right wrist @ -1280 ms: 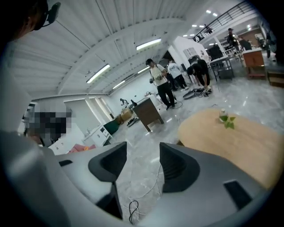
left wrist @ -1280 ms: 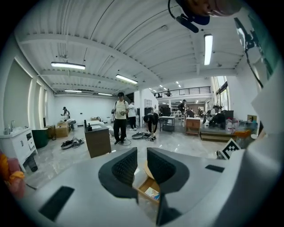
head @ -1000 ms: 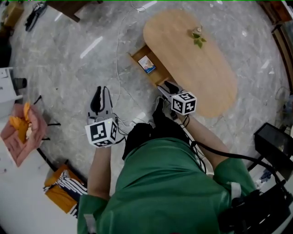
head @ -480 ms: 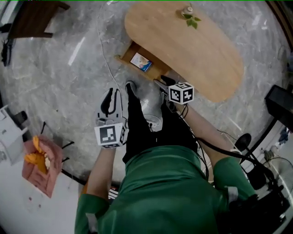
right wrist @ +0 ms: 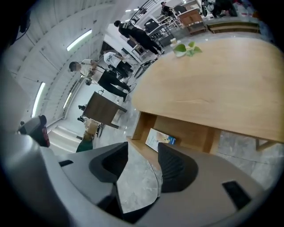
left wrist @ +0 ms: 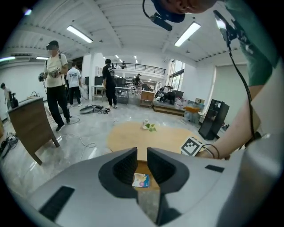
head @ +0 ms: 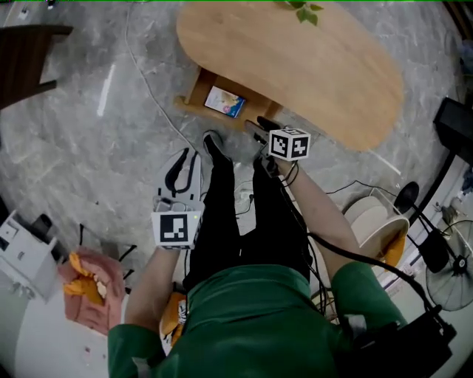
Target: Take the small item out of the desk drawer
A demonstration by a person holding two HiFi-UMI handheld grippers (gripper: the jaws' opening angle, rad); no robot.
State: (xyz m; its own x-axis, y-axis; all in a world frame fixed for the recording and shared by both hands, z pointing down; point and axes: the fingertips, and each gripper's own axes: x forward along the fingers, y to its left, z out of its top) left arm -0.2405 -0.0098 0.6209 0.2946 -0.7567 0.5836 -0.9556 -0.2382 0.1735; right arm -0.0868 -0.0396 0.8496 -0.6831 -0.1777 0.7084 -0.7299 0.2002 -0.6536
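A small printed packet (head: 224,102) lies flat in the open wooden drawer (head: 194,96) under the near edge of the oval wooden table (head: 310,66). My right gripper (head: 256,127) hovers open just right of the drawer, nothing between its fingers; in its own view the right gripper (right wrist: 143,153) points at the packet (right wrist: 159,139). My left gripper (head: 185,156) hangs lower left over the floor, well short of the drawer. The left gripper view has the left gripper (left wrist: 142,155) with only a narrow empty gap, the packet (left wrist: 141,180) showing beyond it.
A small plant (head: 299,9) stands on the table's far side. Dark wooden furniture (head: 22,66) is at the left, a fan (head: 451,277) and black boxes (head: 458,122) at the right. A cable (head: 148,88) crosses the marble floor. Several people (left wrist: 55,84) stand far off.
The person has stepped toward the table, so the drawer and both grippers sit closer together. Neither gripper's jaws have changed.
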